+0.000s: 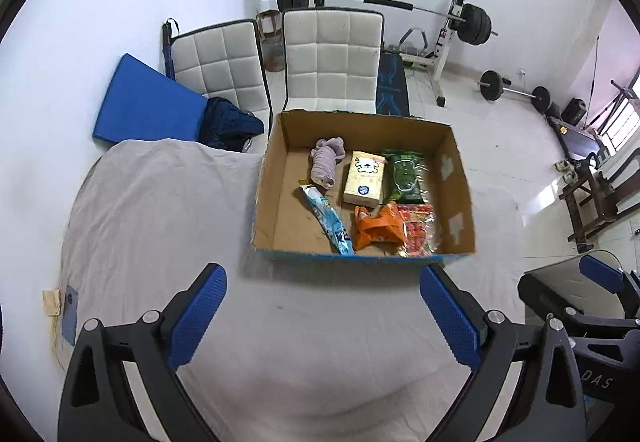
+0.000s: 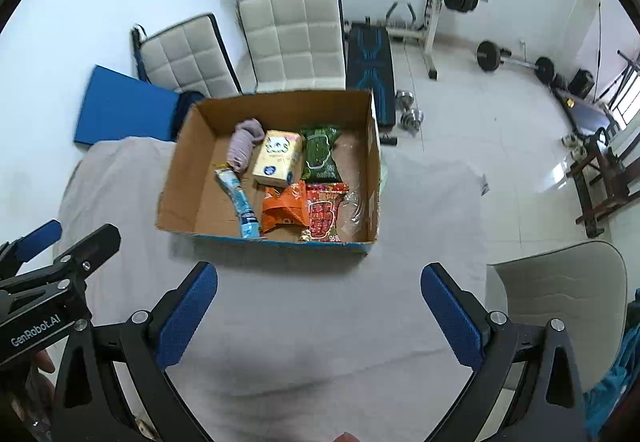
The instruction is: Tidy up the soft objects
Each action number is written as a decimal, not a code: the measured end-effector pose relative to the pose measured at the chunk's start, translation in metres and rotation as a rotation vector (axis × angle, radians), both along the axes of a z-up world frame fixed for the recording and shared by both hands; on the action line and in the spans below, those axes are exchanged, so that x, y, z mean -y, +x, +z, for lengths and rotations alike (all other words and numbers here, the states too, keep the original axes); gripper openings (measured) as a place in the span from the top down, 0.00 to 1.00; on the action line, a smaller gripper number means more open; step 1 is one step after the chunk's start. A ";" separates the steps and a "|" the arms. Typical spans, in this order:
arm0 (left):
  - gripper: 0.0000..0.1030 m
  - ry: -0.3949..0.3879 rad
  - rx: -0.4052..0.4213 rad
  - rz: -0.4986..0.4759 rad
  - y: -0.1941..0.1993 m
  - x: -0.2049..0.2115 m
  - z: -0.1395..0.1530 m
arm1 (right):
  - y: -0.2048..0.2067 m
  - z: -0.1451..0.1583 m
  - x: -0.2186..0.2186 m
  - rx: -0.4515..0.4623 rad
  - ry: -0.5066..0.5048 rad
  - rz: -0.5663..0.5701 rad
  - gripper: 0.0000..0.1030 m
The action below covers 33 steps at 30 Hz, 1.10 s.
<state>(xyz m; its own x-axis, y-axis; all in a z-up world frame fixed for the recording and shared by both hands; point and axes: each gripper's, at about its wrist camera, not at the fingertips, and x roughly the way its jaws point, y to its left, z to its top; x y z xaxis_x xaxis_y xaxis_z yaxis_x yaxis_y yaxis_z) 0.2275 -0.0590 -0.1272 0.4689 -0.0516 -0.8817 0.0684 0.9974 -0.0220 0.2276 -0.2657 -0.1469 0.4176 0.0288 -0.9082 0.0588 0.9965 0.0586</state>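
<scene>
A cardboard box (image 1: 362,242) sat on a cloth-covered table (image 1: 160,226). In it lay a rolled cloth (image 1: 327,162) at the far left, a tissue pack (image 1: 364,178) to its right, and snack packets (image 1: 380,228) nearer; two chairs (image 1: 332,58) stood behind

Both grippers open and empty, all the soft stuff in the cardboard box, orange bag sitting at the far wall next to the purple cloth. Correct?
One slip: the orange bag lies at the near wall of the cardboard box, between the blue pack and the red pack. The purple cloth is at the far end. The right wrist view shows it. Left gripper and right gripper are open and empty.
</scene>
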 end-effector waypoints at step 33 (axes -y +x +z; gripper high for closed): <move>0.00 -0.040 0.202 0.021 -0.113 -0.017 0.103 | -0.155 0.144 -0.004 0.207 -0.039 0.009 0.00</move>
<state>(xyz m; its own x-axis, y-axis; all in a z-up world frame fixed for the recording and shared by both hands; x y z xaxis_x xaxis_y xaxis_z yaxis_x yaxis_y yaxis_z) 0.1143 -0.0419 -0.0239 0.6371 -0.0731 -0.7673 0.0544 0.9973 -0.0499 0.0721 -0.2614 -0.0025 0.5950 0.0001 -0.8037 0.0408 0.9987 0.0303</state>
